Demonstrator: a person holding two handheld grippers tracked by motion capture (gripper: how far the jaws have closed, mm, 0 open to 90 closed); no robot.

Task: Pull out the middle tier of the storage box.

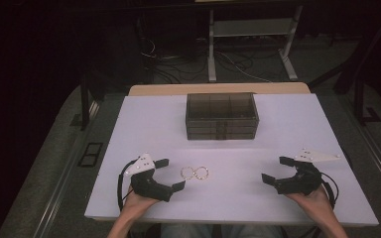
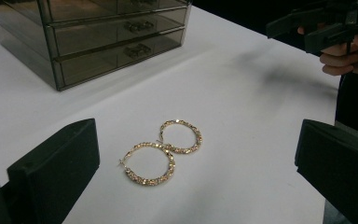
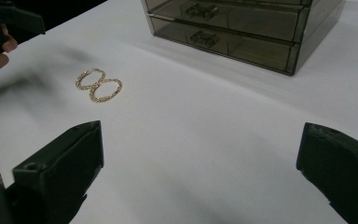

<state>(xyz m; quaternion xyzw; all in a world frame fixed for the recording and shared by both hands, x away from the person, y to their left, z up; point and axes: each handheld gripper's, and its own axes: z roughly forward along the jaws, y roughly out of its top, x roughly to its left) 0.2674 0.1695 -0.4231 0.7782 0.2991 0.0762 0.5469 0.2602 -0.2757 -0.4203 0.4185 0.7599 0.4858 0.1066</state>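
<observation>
- The left claw rests low over the near left part of the white table, held from below by the person's left hand; its two black jaws stand spread wide with nothing between the pads.
- In the left gripper view those jaws rise at the two bottom corners, and the bare tabletop lies between them.
- Just beyond the left claw's tips lie two gold hoop earrings, flat on the table and side by side, their rims touching so that they form a figure eight.
- In the left gripper view the nearer hoop and the farther hoop meet at one point; both have a rough, glittering surface, and neither is touched by a jaw.
- The right claw sits over the near right part of the table, gripped by the right hand; its jaws are also spread wide and hold nothing.
- It is well apart from the earrings, which lie between the two claws but far closer to the left one.
- Farther back, at the middle of the table, stands a smoky, see-through drawer box with stacked drawers, all pushed in, their fronts towards the person.
- Beyond the table's far edge, cables and a white frame lie on the dim floor.
</observation>
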